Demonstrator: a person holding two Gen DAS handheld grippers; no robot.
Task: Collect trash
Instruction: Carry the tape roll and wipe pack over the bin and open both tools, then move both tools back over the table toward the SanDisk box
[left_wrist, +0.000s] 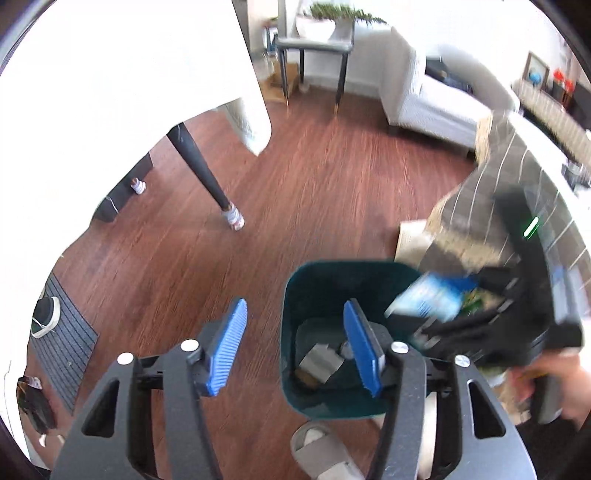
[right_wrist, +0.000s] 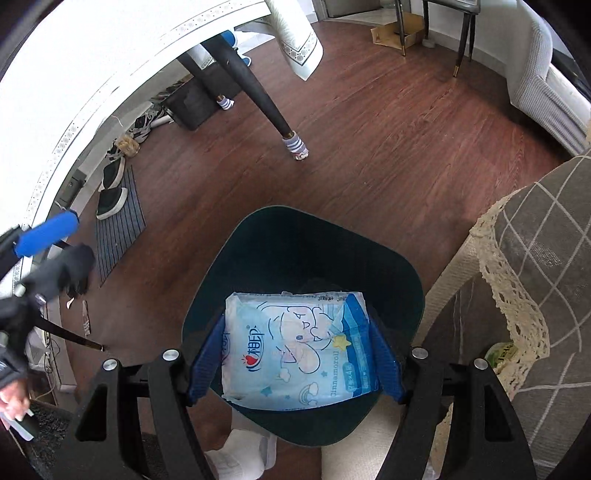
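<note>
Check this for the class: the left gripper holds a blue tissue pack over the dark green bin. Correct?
Not quite: the right gripper holds the blue tissue pack over the dark green bin, as the right wrist view shows. The left gripper is open and empty.

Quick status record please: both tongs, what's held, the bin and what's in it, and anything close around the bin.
right tongs: shut on the tissue pack, over the bin's opening
left tongs: open, empty, over the bin's near-left rim
bin: dark green, on the wood floor
bin contents: grey scraps at the bottom
tissue pack status: not yet dropped
nearby: slipper just in front of the bin, chair with checked cover to its right
</note>
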